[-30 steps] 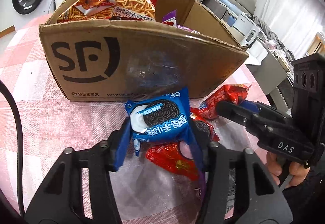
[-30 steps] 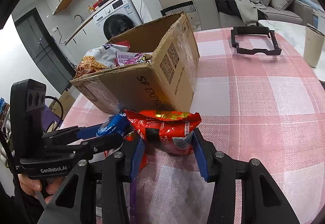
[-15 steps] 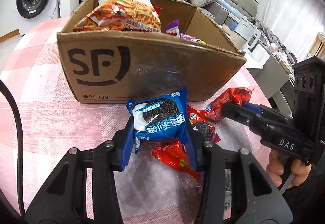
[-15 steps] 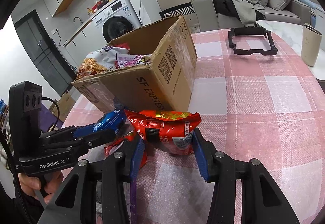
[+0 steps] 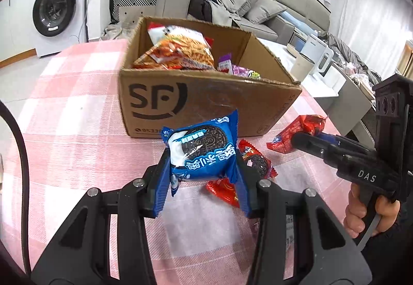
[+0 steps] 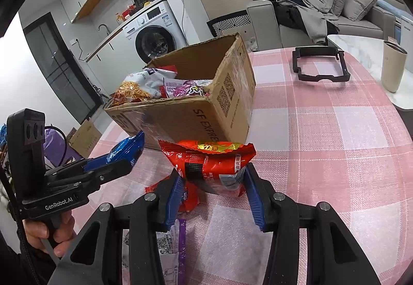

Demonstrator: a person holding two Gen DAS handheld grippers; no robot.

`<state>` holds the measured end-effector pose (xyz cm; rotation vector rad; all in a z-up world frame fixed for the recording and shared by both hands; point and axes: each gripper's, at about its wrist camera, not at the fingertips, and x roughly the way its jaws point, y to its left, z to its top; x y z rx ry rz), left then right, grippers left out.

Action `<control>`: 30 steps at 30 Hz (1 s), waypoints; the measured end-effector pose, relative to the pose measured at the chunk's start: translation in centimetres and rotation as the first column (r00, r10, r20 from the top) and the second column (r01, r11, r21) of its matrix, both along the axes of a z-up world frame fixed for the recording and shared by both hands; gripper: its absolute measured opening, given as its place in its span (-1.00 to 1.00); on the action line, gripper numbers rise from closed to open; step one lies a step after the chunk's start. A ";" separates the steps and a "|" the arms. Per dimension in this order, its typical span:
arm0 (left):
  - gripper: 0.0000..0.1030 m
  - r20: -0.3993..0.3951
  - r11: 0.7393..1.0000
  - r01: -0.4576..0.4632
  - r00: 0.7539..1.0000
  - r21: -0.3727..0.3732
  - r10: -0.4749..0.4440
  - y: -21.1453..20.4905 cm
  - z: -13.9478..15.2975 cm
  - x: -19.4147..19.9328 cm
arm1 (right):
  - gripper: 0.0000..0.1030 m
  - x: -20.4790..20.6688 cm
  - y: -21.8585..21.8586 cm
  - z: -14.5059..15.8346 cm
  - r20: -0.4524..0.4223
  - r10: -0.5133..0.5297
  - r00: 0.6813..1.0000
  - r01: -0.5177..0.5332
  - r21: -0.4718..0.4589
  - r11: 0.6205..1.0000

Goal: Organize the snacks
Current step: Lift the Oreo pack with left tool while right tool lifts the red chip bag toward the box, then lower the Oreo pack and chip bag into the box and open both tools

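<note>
My left gripper [image 5: 202,181] is shut on a blue Oreo packet [image 5: 202,150] and holds it above the pink checked tablecloth, in front of an open cardboard box [image 5: 206,101]. My right gripper [image 6: 213,189] is shut on a red snack packet [image 6: 209,163], also held in front of the box [image 6: 196,114]. The box holds a noodle snack bag [image 5: 180,52] and purple packets [image 6: 188,86]. Red Oreo packets [image 5: 255,161] lie on the cloth between the grippers. The right gripper's packet also shows in the left wrist view [image 5: 302,130].
A black plastic frame [image 6: 320,63] lies on the far side of the table. A beige tumbler [image 6: 392,68] stands on a white side table. A purple-edged wrapper [image 6: 175,246] lies under my right gripper. A washing machine [image 5: 56,19] and sofa stand behind.
Both grippers have risen and drawn back from the box with their packets, so the box looks smaller and its inside shows more.
</note>
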<state>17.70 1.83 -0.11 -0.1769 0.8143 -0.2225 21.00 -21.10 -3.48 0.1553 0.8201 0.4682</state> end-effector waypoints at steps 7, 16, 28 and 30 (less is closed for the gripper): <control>-0.20 0.055 1.000 -0.027 0.998 -0.009 0.027 2.4 2.7 -2.9 | -0.10 -1.2 0.3 1.8 0.031 0.007 0.999 -0.008 0.010 1.000; -0.21 0.121 0.999 -0.050 0.991 -0.006 0.050 4.6 6.9 -5.1 | -0.10 -2.0 0.7 4.1 0.067 0.019 0.998 -0.021 0.033 0.999; -0.20 0.167 0.999 -0.051 0.985 0.011 0.049 5.4 11.0 -4.8 | -0.10 -2.1 1.6 7.0 0.112 0.028 0.993 -0.034 0.048 0.998; -0.20 0.170 0.999 -0.052 0.984 0.014 0.049 4.6 11.3 -4.2 | -0.10 -1.9 1.8 7.4 0.118 0.029 0.993 -0.035 0.048 0.998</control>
